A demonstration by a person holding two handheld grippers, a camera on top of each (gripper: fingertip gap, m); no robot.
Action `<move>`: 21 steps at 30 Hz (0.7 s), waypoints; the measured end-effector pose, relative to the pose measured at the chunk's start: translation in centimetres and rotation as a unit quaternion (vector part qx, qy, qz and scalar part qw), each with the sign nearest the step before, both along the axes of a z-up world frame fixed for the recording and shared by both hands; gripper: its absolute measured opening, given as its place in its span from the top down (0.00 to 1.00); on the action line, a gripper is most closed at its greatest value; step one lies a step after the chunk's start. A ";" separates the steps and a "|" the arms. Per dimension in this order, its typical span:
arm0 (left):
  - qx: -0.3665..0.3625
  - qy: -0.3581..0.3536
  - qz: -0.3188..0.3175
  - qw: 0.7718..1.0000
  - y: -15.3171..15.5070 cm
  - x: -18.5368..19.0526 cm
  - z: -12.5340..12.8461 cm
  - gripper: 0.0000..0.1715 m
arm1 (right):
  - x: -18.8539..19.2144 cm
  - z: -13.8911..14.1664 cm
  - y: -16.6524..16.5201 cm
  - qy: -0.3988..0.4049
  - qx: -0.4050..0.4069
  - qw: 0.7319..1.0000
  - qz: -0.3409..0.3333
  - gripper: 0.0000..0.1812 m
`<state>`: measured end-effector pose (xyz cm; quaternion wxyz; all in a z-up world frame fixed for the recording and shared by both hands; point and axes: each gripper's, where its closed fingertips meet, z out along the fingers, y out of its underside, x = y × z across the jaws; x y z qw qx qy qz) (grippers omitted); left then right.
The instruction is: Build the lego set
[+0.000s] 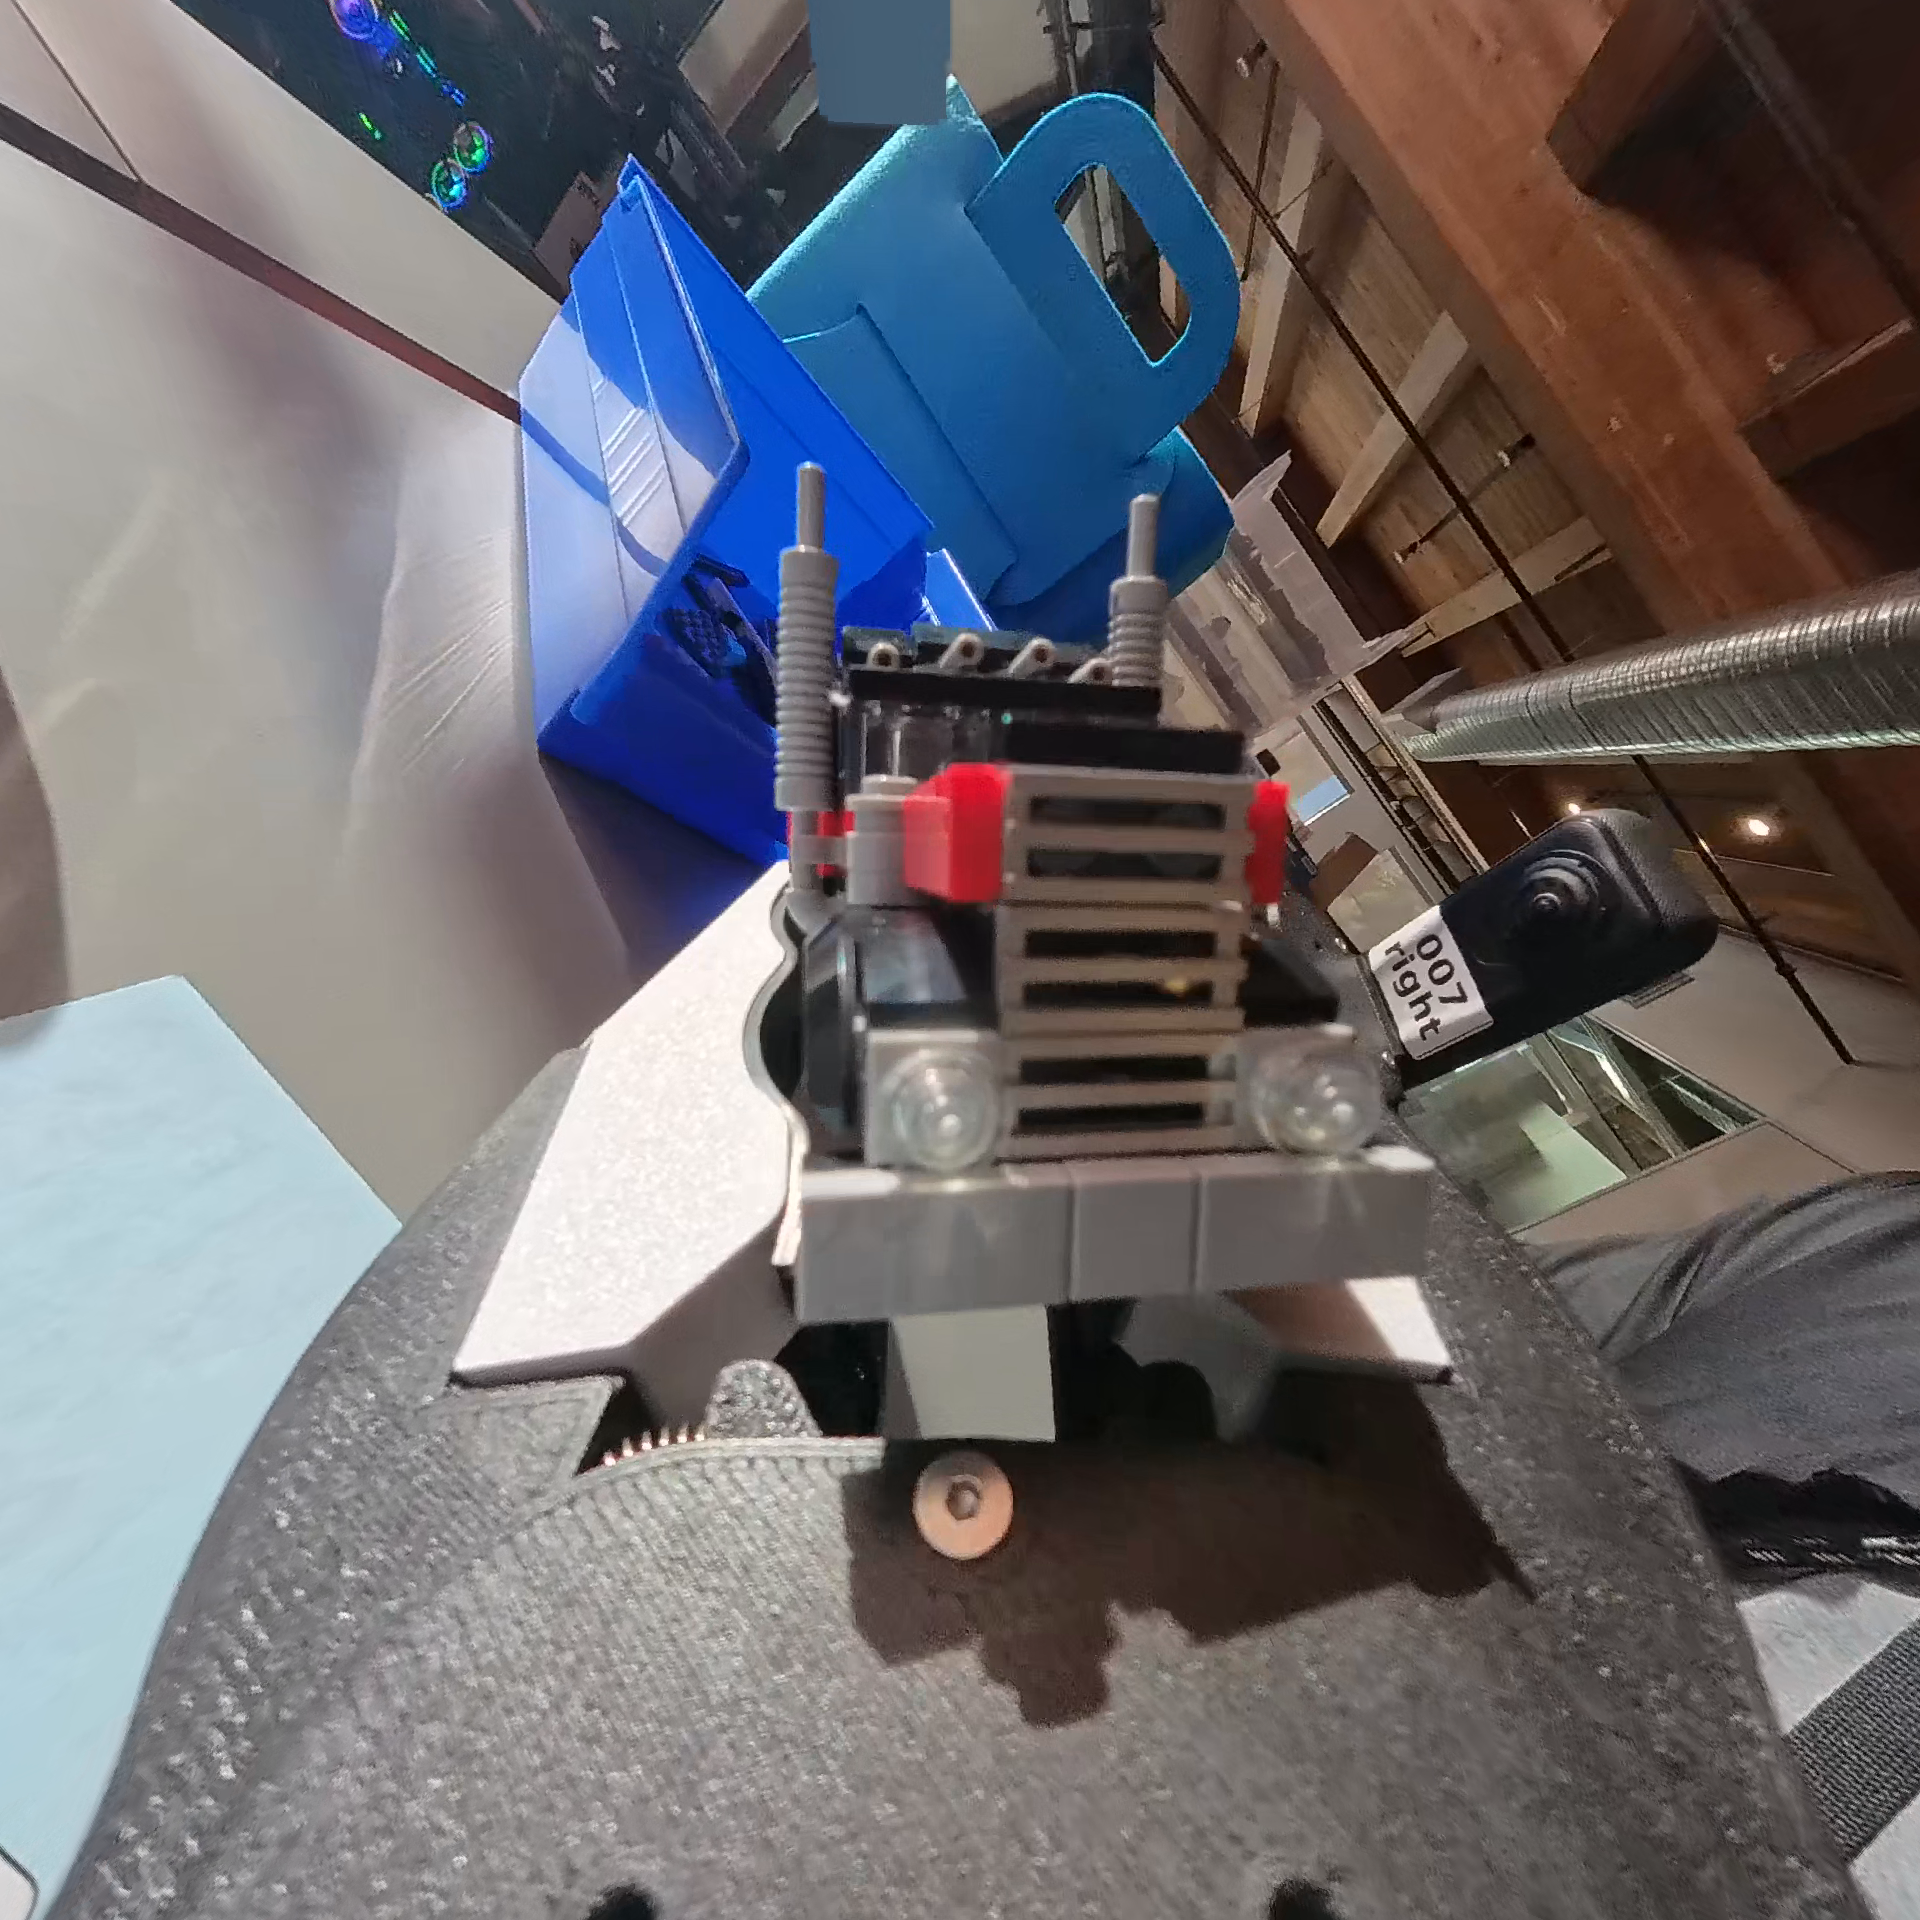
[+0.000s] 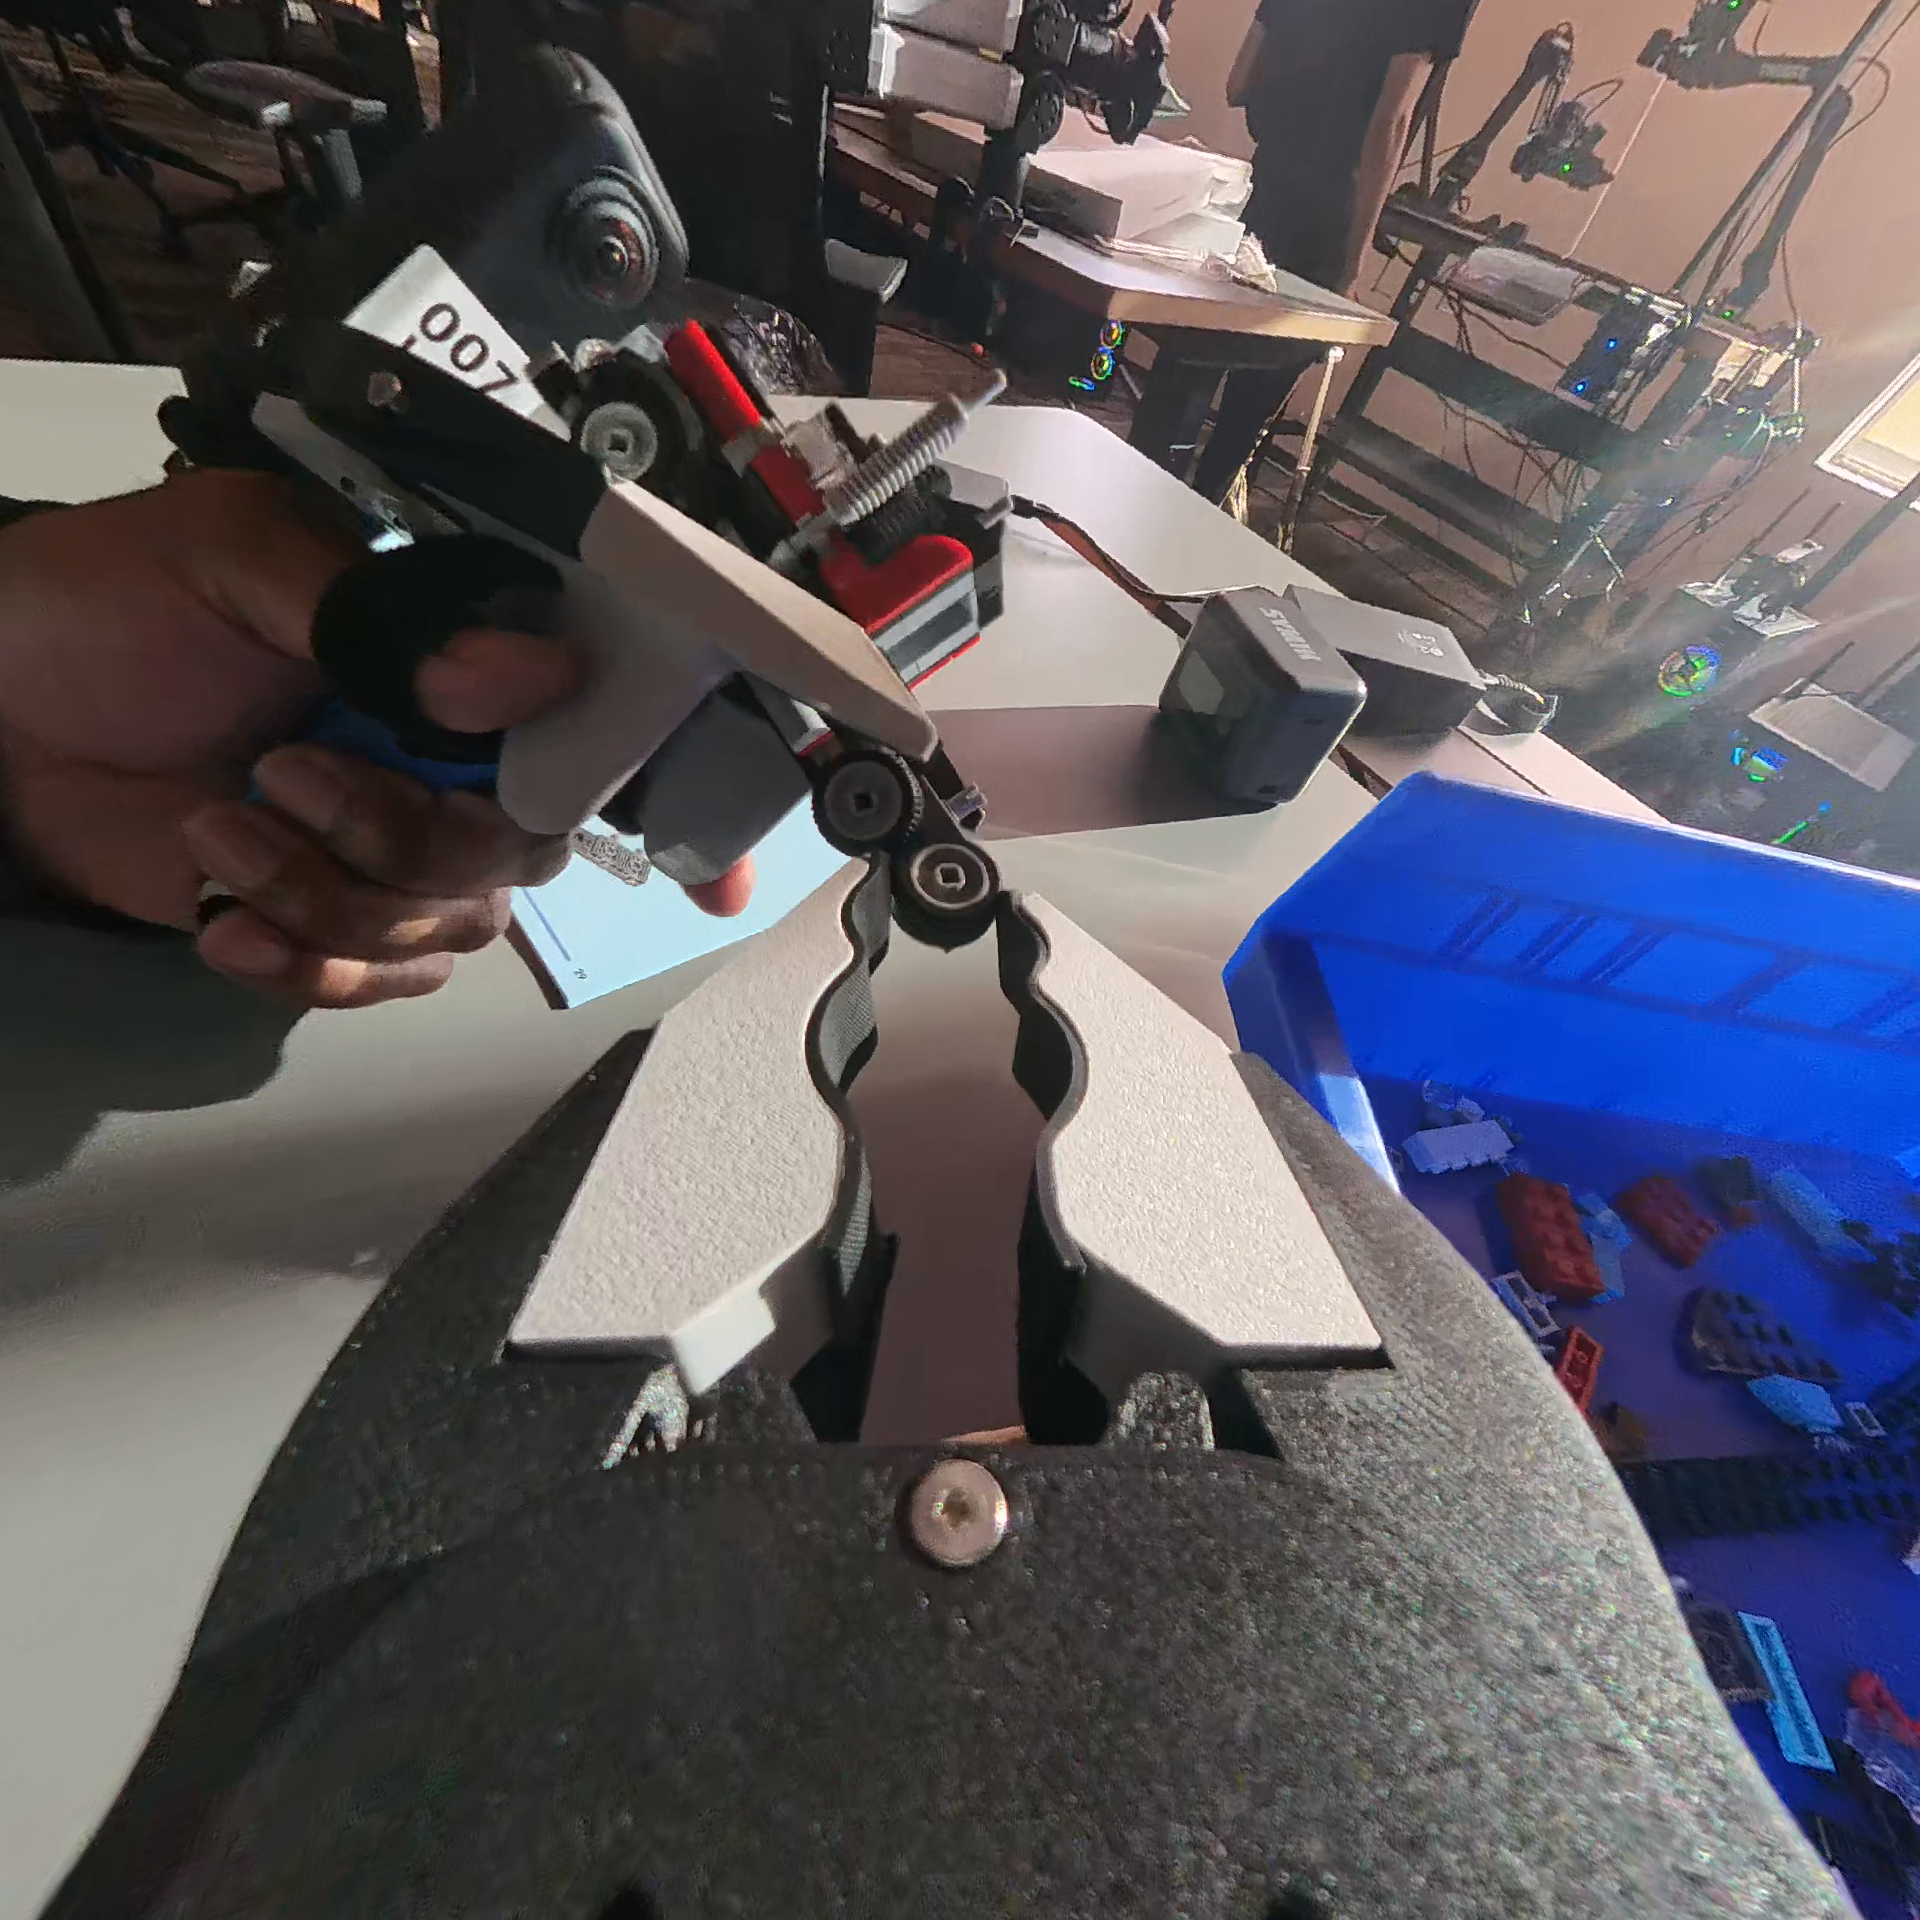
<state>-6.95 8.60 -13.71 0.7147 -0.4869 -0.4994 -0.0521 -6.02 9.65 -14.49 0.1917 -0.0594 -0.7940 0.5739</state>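
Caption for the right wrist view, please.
Right claw pinching a small black wheel at the lego truck held in the left claw, blue parts bin alongside.

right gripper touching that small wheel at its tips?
Touching. The right wrist view shows the right gripper closed on the small black wheel, both fingertips against its rim, with the truck model in the left gripper just above.

Left wrist view: looks forward along its own fingers (image 1: 665, 1122), rolled sideways, very near the lego truck (image 1: 1081, 956) it faces head-on. Right wrist view: looks along its own fingers (image 2: 717, 1132), down over the white surface (image 2: 156, 1403). Shared: the truck (image 2: 894, 582), the blue bin (image 1: 634, 582) (image 2: 1558, 966); each view catches the other's camera.
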 end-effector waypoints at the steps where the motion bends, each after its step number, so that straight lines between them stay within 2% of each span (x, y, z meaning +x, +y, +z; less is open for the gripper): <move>1: 0.006 0.001 0.000 1.000 -0.1 0.0 0.1 0.67 | 0.1 0.0 0.0 0.005 0.000 1.000 0.001 0.87; 9: 0.149 -0.062 -0.030 0.986 -0.6 -0.2 0.2 0.67 | 0.7 0.4 -0.2 0.014 -0.009 1.000 0.021 0.87; 21: 0.192 -0.079 -0.038 0.977 -0.7 -0.2 0.2 0.67 | 1.0 0.5 -0.3 0.024 -0.004 0.999 0.032 0.87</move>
